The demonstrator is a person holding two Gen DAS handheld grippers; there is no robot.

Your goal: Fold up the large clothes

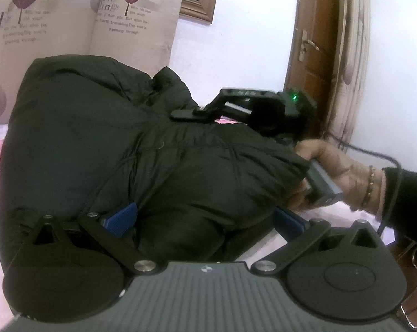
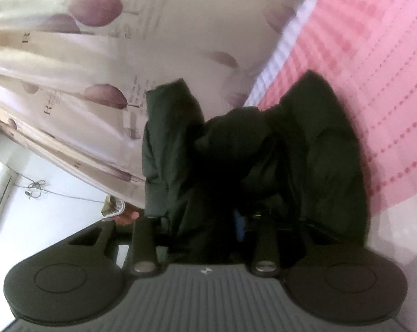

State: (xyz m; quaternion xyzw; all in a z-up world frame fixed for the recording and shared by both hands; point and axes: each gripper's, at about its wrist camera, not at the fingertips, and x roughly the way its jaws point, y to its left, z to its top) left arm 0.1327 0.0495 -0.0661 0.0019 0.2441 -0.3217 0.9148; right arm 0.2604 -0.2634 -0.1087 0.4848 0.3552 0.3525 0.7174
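Note:
A big black puffer jacket (image 1: 125,138) lies bunched on a pink bed. My left gripper (image 1: 202,221) is open, its blue pads (image 1: 122,218) wide apart with a bulge of the jacket between them. My right gripper (image 1: 186,114) shows in the left wrist view at the jacket's far edge, held by a hand (image 1: 338,174). In the right wrist view my right gripper (image 2: 208,221) is shut on a fold of the jacket (image 2: 263,152), which hangs lifted in front of the camera; a blue pad (image 2: 238,225) barely shows.
The pink dotted bedspread (image 2: 374,69) lies under the jacket. A leaf-print curtain (image 1: 70,13) hangs behind the bed. A brown wooden door (image 1: 313,41) with a handle stands at the right. A cable (image 1: 374,155) runs from the right gripper.

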